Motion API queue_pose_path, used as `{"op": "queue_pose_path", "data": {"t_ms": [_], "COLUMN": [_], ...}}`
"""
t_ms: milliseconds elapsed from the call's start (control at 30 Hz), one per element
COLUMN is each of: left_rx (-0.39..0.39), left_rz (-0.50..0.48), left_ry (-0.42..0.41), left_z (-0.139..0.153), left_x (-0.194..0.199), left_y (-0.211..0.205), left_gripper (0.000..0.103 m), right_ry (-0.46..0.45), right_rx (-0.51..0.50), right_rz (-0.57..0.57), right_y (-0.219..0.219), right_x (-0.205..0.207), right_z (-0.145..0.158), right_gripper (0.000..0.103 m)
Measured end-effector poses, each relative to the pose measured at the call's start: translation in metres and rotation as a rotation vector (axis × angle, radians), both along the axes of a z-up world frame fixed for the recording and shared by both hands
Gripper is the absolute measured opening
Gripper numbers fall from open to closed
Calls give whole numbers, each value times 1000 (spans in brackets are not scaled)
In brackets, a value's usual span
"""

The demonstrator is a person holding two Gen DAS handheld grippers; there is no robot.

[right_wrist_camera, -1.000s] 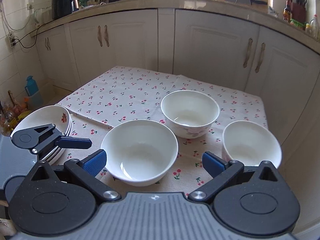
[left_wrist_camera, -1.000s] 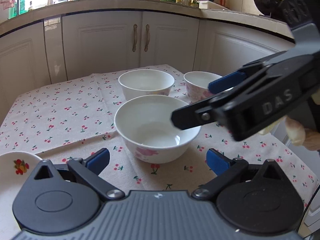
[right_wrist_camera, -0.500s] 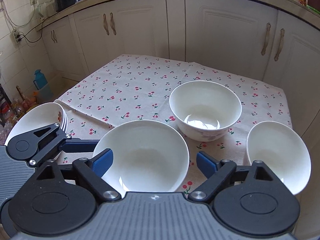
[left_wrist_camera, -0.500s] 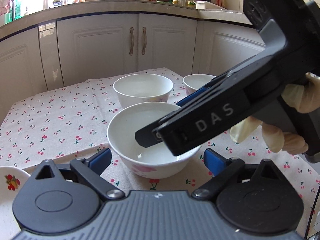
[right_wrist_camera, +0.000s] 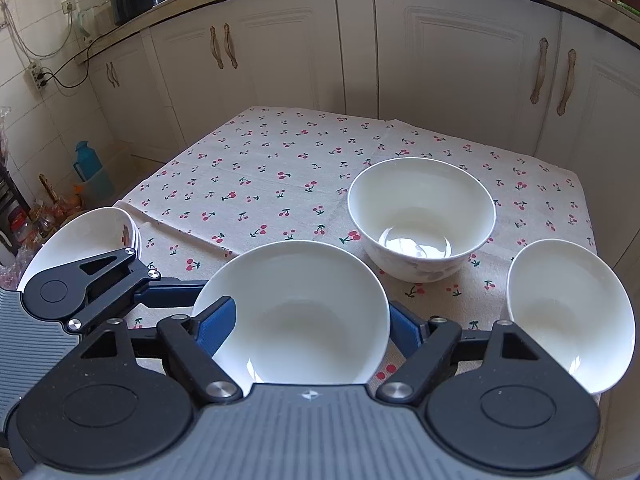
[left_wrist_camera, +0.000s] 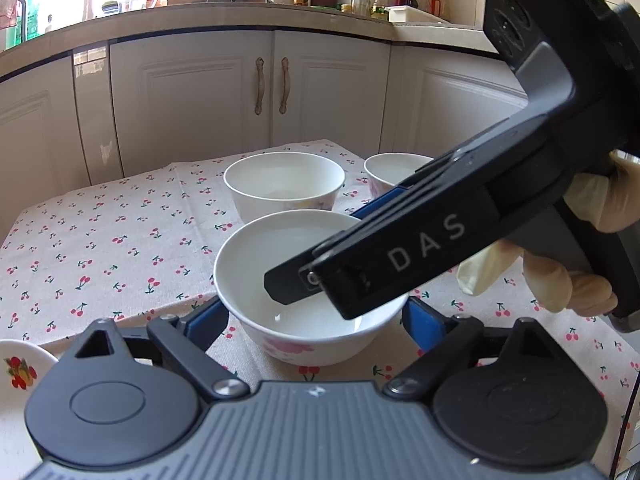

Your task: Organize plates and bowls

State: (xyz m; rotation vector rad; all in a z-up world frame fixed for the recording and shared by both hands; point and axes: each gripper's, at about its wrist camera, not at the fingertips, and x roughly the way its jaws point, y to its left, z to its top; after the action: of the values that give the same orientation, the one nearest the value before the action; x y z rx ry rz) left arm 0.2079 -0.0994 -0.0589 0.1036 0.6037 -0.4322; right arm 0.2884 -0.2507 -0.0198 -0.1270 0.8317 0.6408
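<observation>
Nearest you, both sets of tongs bracket the same white bowl (right_wrist_camera: 296,312), the closest of three on the cherry-print cloth (right_wrist_camera: 256,176) that covers the desk. Your right tongs (right_wrist_camera: 306,330) are closing, their blue pads set against the bowl's left and right walls, so they look to be pinching it. Your left tongs (left_wrist_camera: 310,326) are closing too, with that bowl (left_wrist_camera: 280,320) between them; the pads sit just beside its sides, and you cannot tell whether they press yet. The bowl holds no food; the left view shows only a small wet gleam at its bottom, where the right tongs' black arm (left_wrist_camera: 400,256) reaches across the rim from the right. Your gloved right hand (left_wrist_camera: 568,280) grips that tool's handle, which only the left view shows. Farther back stands a second, deeper bowl (right_wrist_camera: 422,216), empty apart from a shine in its base, and off to the right a third bowl (right_wrist_camera: 568,312), also empty. The right view alone shows the stack of shallow fruit-print plates (right_wrist_camera: 80,240) at the near left corner, nested one in another, with the left tool's body in front of them; the left view catches only one plate's edge (left_wrist_camera: 20,368). Beyond the desk run cream cabinets (left_wrist_camera: 280,92), and the left view shows bottles (left_wrist_camera: 360,0) on the worktop above.
</observation>
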Motion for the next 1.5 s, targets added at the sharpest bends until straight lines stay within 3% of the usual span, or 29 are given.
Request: {"op": "queue_pose_path", "data": {"t_ms": [400,767,1200,1500], "left_rx": [20,26,18,12], "left_rz": [-25,-49,-97,-131], "left_ry": [2,-15,-31,9], "left_z": [5,17,28,17], "left_x": [-7,-28,-71,-100], "left_y": [-1,1,9,19], "left_gripper": [93,93,93,93], "right_ry": [87,77,56,60], "right_rx": [59,39,64,48], "right_rz": [-30,-51,-81,-84], "right_y": [-8,-4,-5,1], "right_x": [0,-24,-79,-116], "right_z": [6,14,29,22], "right_gripper": [86,86,86,86]}}
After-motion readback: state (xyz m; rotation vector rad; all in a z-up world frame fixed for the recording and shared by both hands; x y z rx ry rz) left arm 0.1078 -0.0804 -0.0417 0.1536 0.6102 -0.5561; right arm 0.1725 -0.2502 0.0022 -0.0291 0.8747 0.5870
